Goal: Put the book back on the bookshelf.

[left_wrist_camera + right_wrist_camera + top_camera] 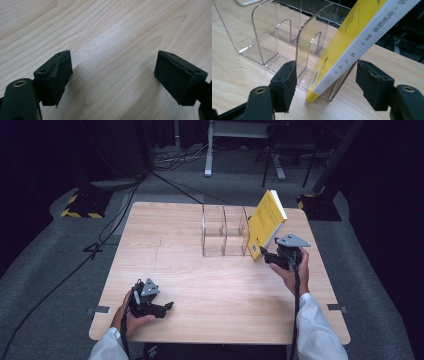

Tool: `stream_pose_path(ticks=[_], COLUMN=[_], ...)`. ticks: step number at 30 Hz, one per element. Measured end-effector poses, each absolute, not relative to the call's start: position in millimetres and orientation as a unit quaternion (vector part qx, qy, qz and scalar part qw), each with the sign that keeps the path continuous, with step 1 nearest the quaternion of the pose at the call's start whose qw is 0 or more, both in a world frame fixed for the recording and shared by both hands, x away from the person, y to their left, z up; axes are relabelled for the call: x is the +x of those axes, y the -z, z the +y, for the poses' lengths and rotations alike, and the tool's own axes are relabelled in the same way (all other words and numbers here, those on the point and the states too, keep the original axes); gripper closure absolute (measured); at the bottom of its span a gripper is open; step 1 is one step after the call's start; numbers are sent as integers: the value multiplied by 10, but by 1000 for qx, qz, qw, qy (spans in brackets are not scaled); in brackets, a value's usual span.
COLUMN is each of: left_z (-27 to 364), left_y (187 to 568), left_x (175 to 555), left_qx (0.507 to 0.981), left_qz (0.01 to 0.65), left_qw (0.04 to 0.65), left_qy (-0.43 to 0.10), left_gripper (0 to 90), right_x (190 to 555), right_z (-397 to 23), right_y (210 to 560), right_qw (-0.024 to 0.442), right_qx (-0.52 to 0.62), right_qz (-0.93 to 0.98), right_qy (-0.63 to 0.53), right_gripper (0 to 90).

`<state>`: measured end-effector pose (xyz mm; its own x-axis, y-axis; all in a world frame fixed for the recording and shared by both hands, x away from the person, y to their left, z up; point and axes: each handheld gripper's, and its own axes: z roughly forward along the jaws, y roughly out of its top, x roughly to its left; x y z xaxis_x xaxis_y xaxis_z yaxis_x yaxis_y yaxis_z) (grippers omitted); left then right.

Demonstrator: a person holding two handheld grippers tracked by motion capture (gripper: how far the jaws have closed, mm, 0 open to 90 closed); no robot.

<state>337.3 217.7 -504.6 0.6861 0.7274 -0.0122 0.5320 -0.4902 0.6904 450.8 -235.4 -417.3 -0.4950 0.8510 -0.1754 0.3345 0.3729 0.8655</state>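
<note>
The right tool (325,85) is standing with its jaws apart on either side of the lower end of a yellow book (347,47), the pads clear of it on both sides, so nothing is being gripped. The book is leaning at a steep tilt, its lower corner resting in the end compartment of a clear acrylic rack (274,42), its white spine with dark characters facing the right tool. In the high view the right tool (263,253) is sitting just beside the book's (266,222) bottom corner, held by the person's right hand (295,270) near the far right part of the counter (200,285). The book is tipping away to the right from the rack (225,231), whose upright dividers are standing near the far middle of the counter. The left tool (112,80) is resting wide apart with nothing between its pads, looking along bare pale wood. In the high view the left tool (170,305) is lying low on the counter near its front left edge, in the person's left hand (132,317), well apart from the rack and the book.
</note>
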Motion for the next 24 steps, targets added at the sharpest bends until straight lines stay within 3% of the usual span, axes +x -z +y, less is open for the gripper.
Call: stream_pose_path(ticks=[11, 24], left_z=[2175, 2172], left_y=[5047, 5046], left_x=[3372, 3373], left_qx=[851, 851], left_qz=[371, 372], left_qw=[344, 343], left_qy=[-141, -142], left_gripper=[154, 154], right_x=[4433, 4243], right_z=[-2391, -2404], right_y=[4122, 4090], right_qw=[285, 283], right_qx=[359, 324], right_qz=[795, 820], right_qy=[-397, -378], right_gripper=[257, 245])
